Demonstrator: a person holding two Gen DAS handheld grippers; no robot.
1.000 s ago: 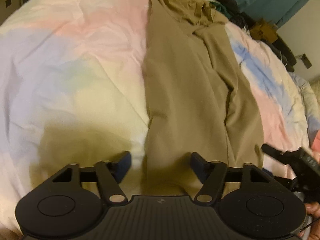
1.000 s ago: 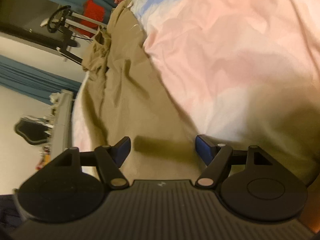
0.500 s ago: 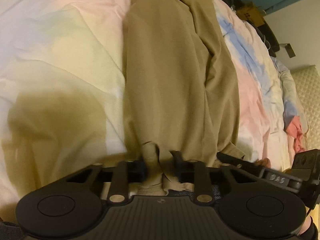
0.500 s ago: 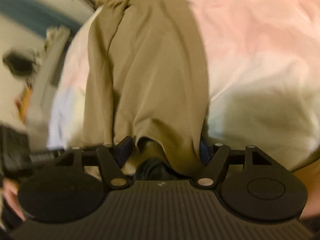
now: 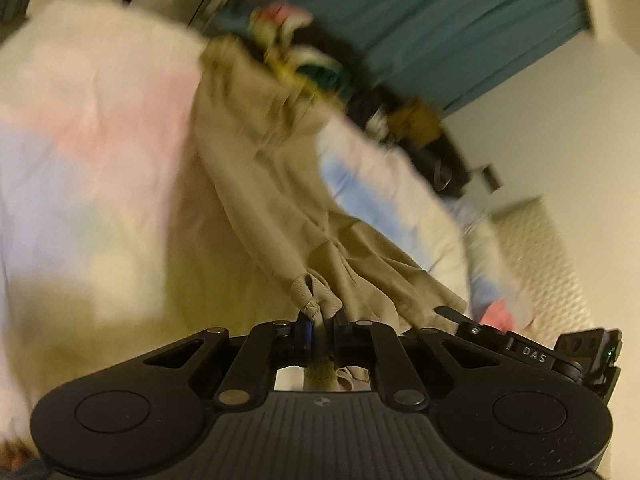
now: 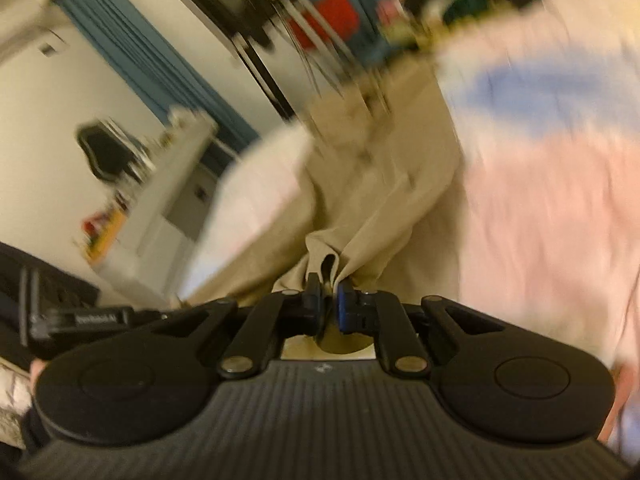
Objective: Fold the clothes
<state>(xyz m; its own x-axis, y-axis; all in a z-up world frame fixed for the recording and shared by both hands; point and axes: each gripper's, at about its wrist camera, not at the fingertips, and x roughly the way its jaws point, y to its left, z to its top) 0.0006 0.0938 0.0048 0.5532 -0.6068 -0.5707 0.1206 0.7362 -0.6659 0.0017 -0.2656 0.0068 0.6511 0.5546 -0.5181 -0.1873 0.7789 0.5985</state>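
Both my claws are pinching the near end of the tan trousers (image 5: 280,184), which lie stretched away from me along the pastel bedspread (image 5: 92,128) toward a heap of other clothes (image 5: 312,60) at the far end of the bed. My left gripper (image 5: 320,334) has just been closing, and its jaws now press a bunched corner of the hem between them, a small loop of cloth puffing up above the pads. My right gripper (image 6: 329,308) has likewise just been closing, and it nips the other corner of the same end, with a fold of the trousers (image 6: 380,184) standing up out of the jaws.

The near end of the fabric hangs off the bedspread from my two grips while the rest trails on the bed (the blur makes the far end hard to read). I judge this cloth thin, soft and light: it sags between my claws, creases readily and will not hold a shape by itself. It looks smooth enough to creep out of a shallow bite. The corners of the hem are the right hold, I think, since the stitched edge gives the pads something thicker to bite, and keeping the two corners apart and level should keep the cloth taut for a clean fold.
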